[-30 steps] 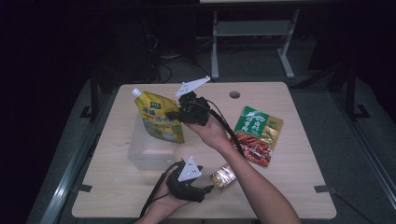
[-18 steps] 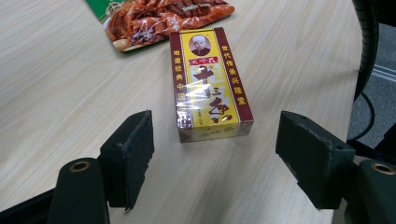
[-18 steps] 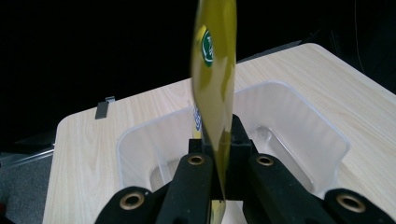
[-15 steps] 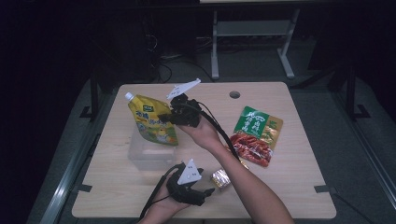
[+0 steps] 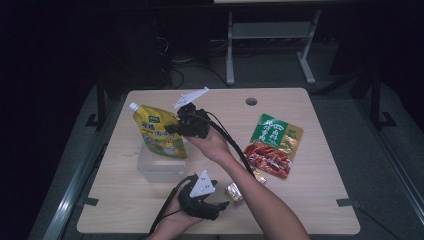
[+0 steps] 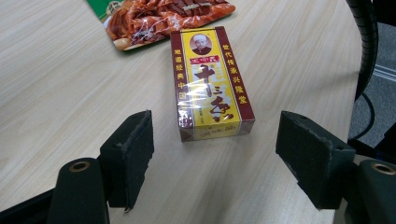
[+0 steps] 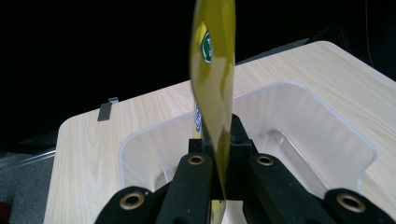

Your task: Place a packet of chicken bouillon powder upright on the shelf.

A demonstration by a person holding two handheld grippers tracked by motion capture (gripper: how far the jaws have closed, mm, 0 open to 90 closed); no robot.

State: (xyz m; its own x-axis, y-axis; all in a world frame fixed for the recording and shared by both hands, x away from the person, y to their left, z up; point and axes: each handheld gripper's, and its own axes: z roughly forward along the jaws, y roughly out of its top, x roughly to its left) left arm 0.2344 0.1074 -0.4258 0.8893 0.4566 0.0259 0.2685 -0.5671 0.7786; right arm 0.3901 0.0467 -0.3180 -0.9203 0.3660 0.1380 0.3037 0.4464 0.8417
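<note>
Pale wood surface [image 5: 310,200] with a handful of food items on it, so here's the count going left to right. One yellow pouch [image 5: 159,134] with a white screw cap, one clear plastic tub [image 5: 159,167], one small gold-foil packet [image 5: 233,191], one red and yellow box [image 6: 210,86], and one green and red snack bag [image 5: 272,145].

The pouch is up off the surface, hanging over the tub with its bottom edge right at the rim, cap tilted up toward the far left. The right claw [image 5: 176,128] is clamped tight on the pouch's side edge; in the right gripper view the yellow film [image 7: 215,88] runs straight up between the closed jaws. There's green and white print on the pouch but I can't read it. The tub looks empty from that same view, just bare clear walls [image 7: 327,121].

The left claw [image 5: 220,206] sits low at the near edge, jaws spread wide with nothing between them, pointed at the box lying flat just ahead. The box has big dark Chinese characters down a yellow panel and a small portrait at the far end. Beyond it lies the snack bag, showing reddish meat pieces through its window, and the writing is too small to read.
</note>
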